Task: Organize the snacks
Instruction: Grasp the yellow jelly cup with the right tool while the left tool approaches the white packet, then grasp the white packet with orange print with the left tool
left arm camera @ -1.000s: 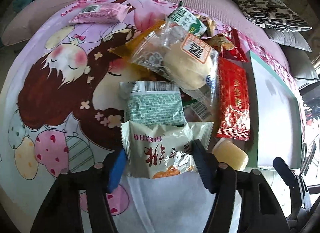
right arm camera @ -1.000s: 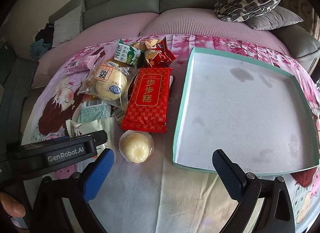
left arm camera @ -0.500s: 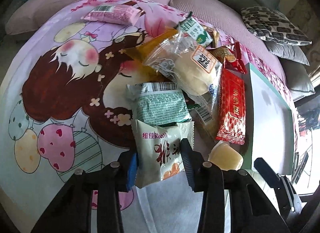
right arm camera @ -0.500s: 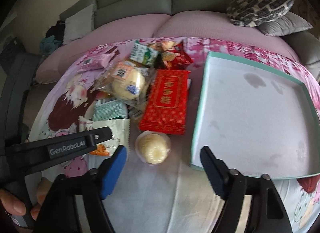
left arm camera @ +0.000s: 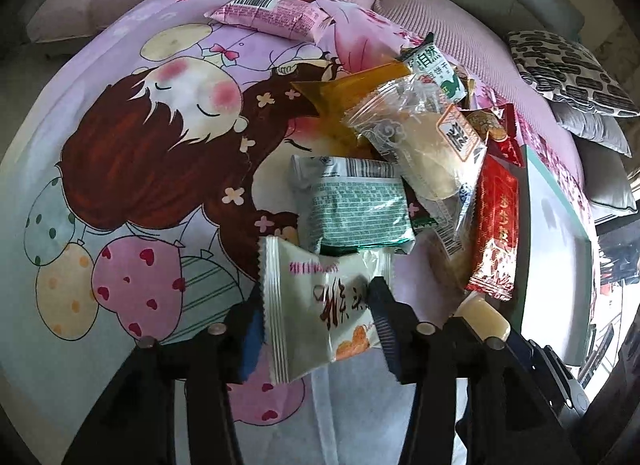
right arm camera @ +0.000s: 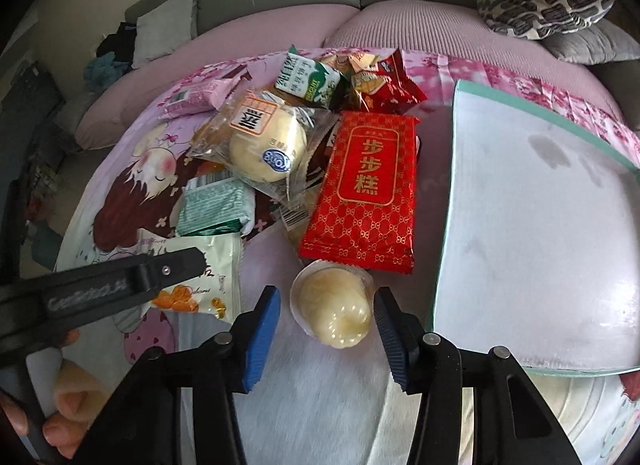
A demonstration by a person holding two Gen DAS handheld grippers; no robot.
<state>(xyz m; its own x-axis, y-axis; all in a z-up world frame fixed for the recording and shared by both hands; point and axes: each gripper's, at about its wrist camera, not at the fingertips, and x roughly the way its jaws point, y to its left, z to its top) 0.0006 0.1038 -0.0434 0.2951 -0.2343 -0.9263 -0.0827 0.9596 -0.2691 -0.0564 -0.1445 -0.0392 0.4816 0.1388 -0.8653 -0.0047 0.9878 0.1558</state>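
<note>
White packet (left arm camera: 320,307) tilted, apparently lifted.

Glossy wrappers on matt printed cloth

The cartoon-print cloth (left arm camera: 132,169) looks soft and matt, with a fuzzy white patch near the cameras. The white snack packet (left arm camera: 316,305) is smooth plastic film with crimped, ridged ends; the red packet (right arm camera: 366,189) is shiny foil-like film; the clear bag (right arm camera: 260,149) around the bun is crinkled, glossy plastic. The jelly cup (right arm camera: 334,311) is translucent, shiny plastic. The tray (right arm camera: 446,225) has a dull, smudged white floor. Each hand-held gripper has matt black plastic arms with ribbed blue pads (right arm camera: 262,333).
</note>
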